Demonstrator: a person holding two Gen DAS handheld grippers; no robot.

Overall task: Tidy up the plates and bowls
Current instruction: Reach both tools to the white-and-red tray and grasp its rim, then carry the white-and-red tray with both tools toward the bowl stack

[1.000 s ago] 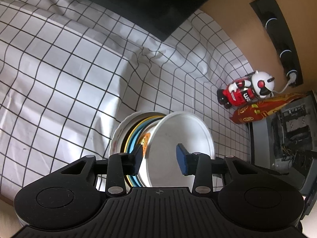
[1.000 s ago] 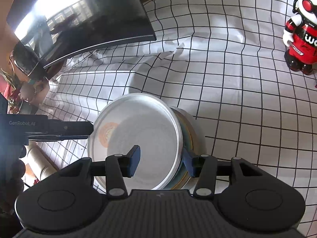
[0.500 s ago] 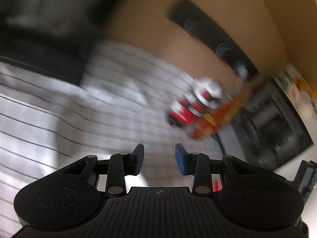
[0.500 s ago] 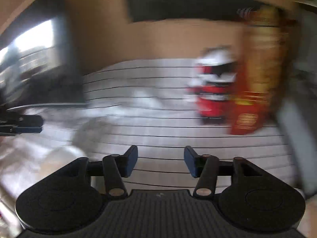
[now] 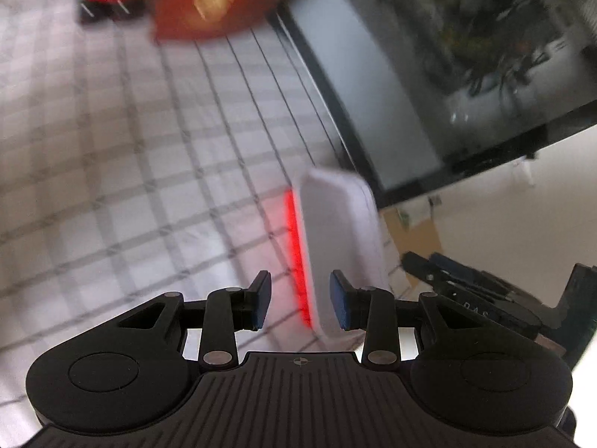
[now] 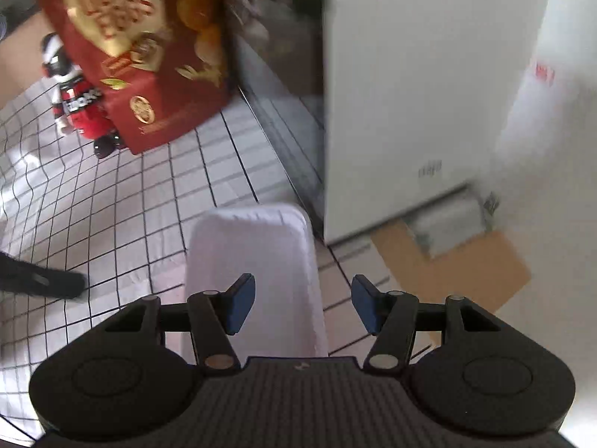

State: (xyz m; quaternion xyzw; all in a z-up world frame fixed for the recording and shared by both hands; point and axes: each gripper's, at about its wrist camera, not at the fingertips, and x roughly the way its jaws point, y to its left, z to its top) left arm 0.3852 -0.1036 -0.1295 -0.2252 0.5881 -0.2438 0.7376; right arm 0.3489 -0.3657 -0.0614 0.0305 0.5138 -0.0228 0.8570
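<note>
A white rectangular dish (image 6: 253, 272) lies on the checked tablecloth near the table's right edge. In the left wrist view the same dish (image 5: 335, 242) is blurred, with a red strip (image 5: 294, 254) along its left side. My left gripper (image 5: 300, 304) is open and empty, just in front of the dish's near end. My right gripper (image 6: 300, 304) is open and empty above the dish's near right part. The stack of plates and bowls is out of both views.
A red gift box (image 6: 138, 56) and a red and white toy robot (image 6: 74, 97) stand at the back of the checked tablecloth (image 6: 112, 205). A glass-sided computer case (image 5: 466, 56) stands right of the dish. A white box (image 6: 429, 93) and cardboard (image 6: 466, 265) lie beyond the table edge.
Both grippers have swung right, away from the stack of plates and bowls, which has left both views. The white dish, gift box and computer case have come into view. Both grippers stay open.
</note>
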